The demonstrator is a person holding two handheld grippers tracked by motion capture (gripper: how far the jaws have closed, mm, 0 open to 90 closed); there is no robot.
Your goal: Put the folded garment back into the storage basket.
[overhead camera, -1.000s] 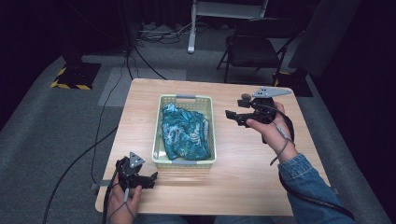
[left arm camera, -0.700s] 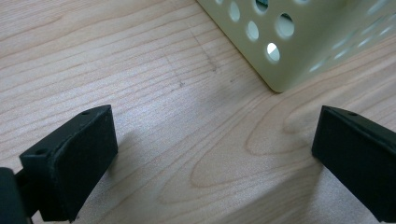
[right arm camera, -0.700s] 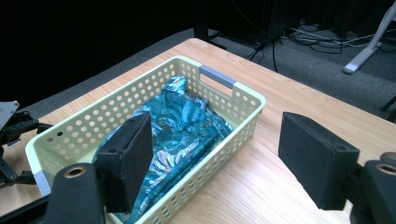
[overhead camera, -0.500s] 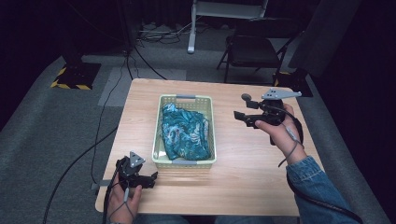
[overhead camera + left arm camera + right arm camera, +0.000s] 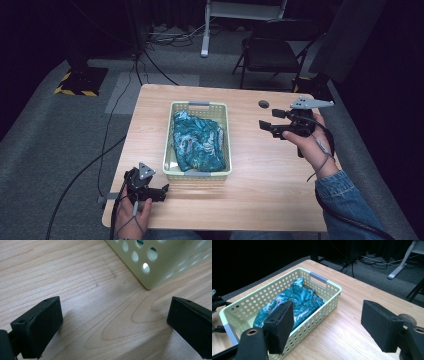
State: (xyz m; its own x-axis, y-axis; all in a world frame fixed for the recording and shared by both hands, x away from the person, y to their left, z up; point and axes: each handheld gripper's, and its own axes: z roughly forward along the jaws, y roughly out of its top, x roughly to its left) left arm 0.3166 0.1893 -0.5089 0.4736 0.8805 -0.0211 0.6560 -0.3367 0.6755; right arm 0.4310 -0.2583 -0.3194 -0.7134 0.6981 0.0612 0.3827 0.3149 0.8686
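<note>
High view: your right gripper [image 5: 266, 126] hovers with jaws wide and empty at three o'clock of the basket [image 5: 171, 150], well apart from it. The teal cloth [image 5: 196, 141] lies bunched inside the basket at table centre. Your left gripper [image 5: 162, 191] rests near seven o'clock.

Left gripper view: your jaws stand wide, empty, on the table [image 5: 75, 277], the basket's corner [image 5: 152, 270] at one o'clock.

Right gripper view: jaws wide, empty; the cloth [image 5: 299, 300] sits at ten o'clock.

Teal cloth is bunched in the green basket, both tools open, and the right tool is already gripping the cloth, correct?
Not quite. The right tool holds nothing; it hovers open beside the basket, as the high view shows. The teal cloth lies untouched inside.
</note>
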